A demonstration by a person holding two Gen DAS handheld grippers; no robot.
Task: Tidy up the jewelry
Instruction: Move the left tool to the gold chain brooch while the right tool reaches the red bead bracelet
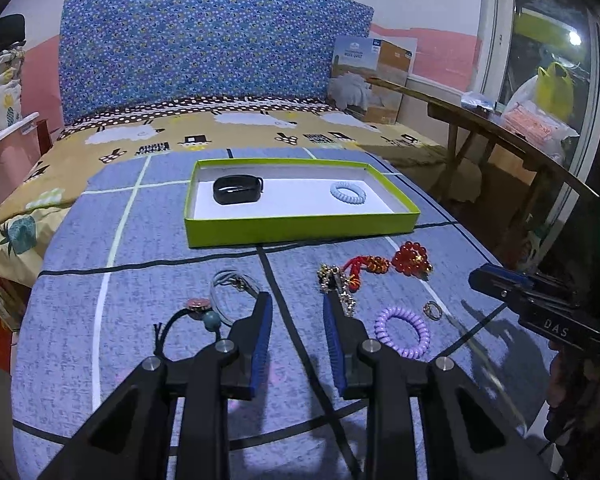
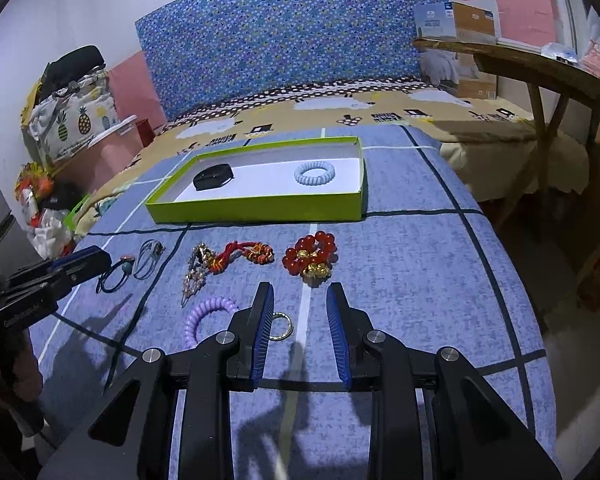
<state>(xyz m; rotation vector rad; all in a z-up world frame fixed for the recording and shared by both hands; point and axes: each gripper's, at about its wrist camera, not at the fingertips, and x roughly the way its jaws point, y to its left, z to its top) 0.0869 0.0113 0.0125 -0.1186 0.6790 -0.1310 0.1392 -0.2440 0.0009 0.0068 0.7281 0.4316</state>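
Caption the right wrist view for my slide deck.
Open right gripper hovers over loose jewelry near a green box already holding two pieces.

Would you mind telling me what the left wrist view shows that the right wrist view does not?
Only the left view shows the yellow bag by the window. Only the right view shows the pineapple-print bag fully, with clutter below it. Both show the green tray holding a black case and blue coil, the red beads, and the purple coil.

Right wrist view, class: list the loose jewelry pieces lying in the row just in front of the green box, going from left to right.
Black cord bracelet with a teal bead → clear bangle → gold and crystal chain → red braided cord → red bead bracelet with gold charms.
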